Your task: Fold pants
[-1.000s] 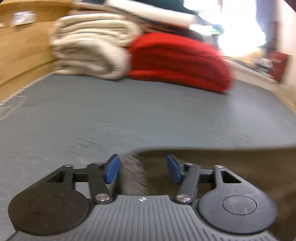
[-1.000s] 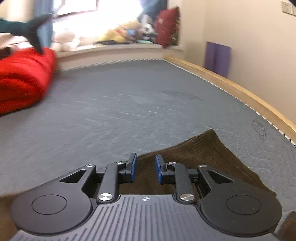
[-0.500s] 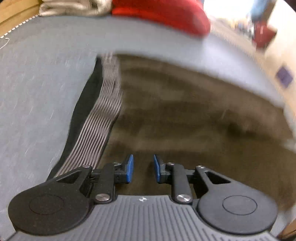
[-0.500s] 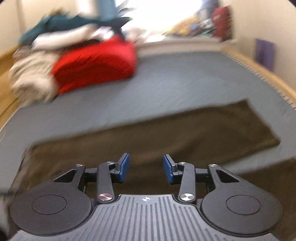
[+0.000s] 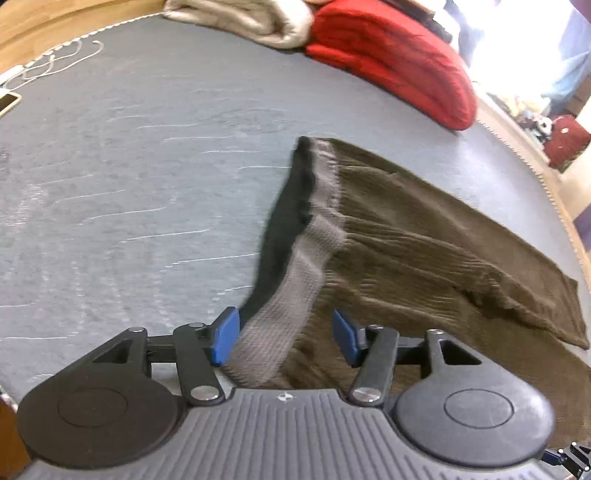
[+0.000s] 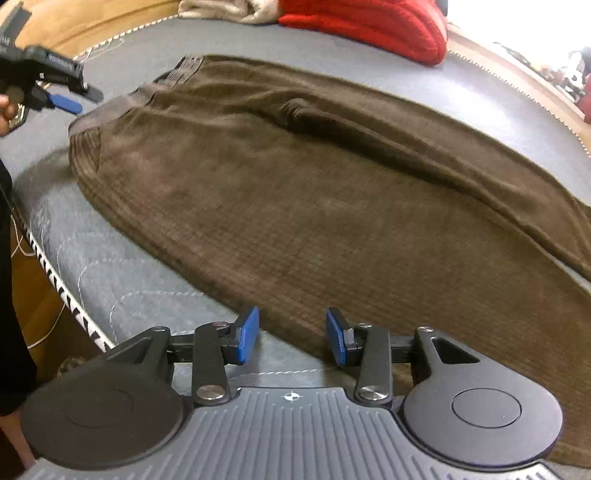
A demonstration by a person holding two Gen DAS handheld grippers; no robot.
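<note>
Brown corduroy pants lie spread flat on the grey mattress, waistband at the left, legs running right. In the left wrist view the pants show their grey ribbed waistband. My left gripper is open, its jaws on either side of the near waistband end and apart from it. It also shows in the right wrist view, beside the waistband corner. My right gripper is open and empty over the pants' near edge.
A red folded blanket and a beige one lie at the far end of the mattress. A white cable and a phone lie at its left edge. A wooden frame borders it.
Both grippers have pulled back and up from the cloth, and both have opened wider. The pants now lie spread out flat. The left gripper has moved to the waistband end.
</note>
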